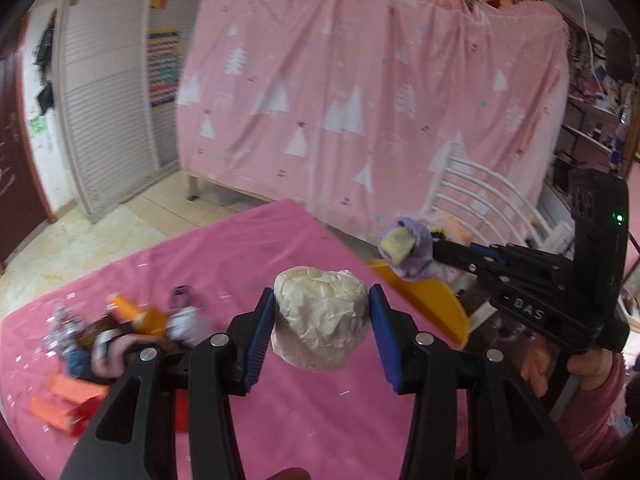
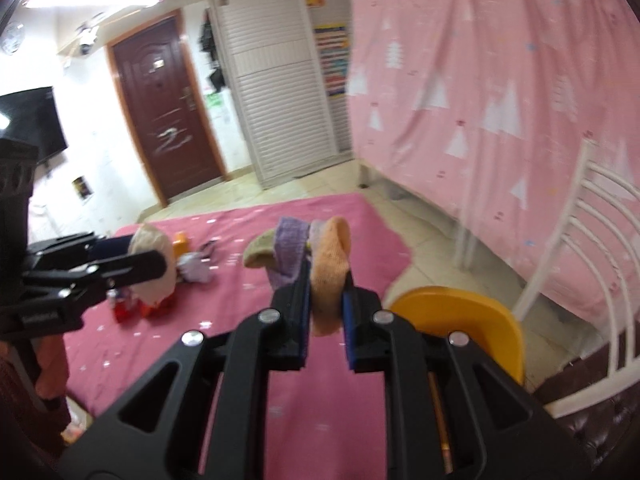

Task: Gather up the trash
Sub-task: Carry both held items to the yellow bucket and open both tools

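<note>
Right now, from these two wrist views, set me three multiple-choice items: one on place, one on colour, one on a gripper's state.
1. Where is the remaining litter pile?
A. on the pink tablecloth
B. on the floor tiles
C. on the white chair

2. What colour is the bin at the table edge?
A. green
B. yellow
C. blue

3. What does the left gripper hold?
A. nothing
B. a bottle
C. a crumpled paper ball

Answers: 1 A, the wrappers lie on the tablecloth; 2 B, its rim is yellow; 3 C, both pads press the ball.
</note>
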`<action>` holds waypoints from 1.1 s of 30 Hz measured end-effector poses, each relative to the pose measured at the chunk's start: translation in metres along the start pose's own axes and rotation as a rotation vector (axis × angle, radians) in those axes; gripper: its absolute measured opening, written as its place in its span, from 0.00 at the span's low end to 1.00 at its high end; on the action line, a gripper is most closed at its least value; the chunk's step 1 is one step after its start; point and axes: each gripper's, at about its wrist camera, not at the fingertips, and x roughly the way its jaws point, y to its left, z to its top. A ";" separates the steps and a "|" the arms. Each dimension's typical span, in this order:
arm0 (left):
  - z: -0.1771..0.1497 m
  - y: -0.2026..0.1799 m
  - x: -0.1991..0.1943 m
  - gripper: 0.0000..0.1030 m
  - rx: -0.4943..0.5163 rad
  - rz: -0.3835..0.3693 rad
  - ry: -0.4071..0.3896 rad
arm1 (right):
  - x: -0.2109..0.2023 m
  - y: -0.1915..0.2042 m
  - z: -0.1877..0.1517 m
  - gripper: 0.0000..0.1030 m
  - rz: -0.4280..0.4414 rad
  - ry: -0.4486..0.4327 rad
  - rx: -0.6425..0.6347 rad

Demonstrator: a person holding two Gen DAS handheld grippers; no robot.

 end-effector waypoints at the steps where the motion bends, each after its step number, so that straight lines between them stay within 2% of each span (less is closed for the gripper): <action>1: 0.004 -0.007 0.007 0.40 0.005 -0.018 0.010 | -0.001 -0.006 0.001 0.12 -0.022 0.001 0.004; 5: 0.015 -0.031 0.034 0.40 0.014 -0.085 0.052 | 0.000 -0.034 -0.004 0.13 -0.083 0.016 0.038; 10: 0.029 -0.059 0.076 0.40 0.009 -0.138 0.121 | 0.021 -0.069 -0.013 0.13 -0.152 0.085 0.082; 16: 0.039 -0.089 0.123 0.40 0.001 -0.166 0.200 | 0.048 -0.096 -0.030 0.13 -0.164 0.187 0.128; 21: 0.040 -0.103 0.146 0.40 0.005 -0.163 0.223 | 0.063 -0.112 -0.040 0.14 -0.164 0.250 0.160; 24: 0.040 -0.106 0.153 0.48 -0.001 -0.162 0.237 | 0.064 -0.116 -0.044 0.16 -0.182 0.267 0.168; 26: 0.040 -0.107 0.156 0.70 -0.001 -0.162 0.240 | 0.065 -0.120 -0.043 0.19 -0.181 0.272 0.172; 27: 0.041 -0.107 0.157 0.73 -0.008 -0.162 0.236 | 0.066 -0.121 -0.043 0.24 -0.187 0.274 0.173; 30: 0.041 -0.104 0.157 0.75 -0.026 -0.153 0.232 | 0.066 -0.122 -0.045 0.35 -0.197 0.280 0.173; 33: 0.041 -0.097 0.156 0.75 -0.047 -0.147 0.230 | 0.067 -0.121 -0.045 0.37 -0.191 0.280 0.169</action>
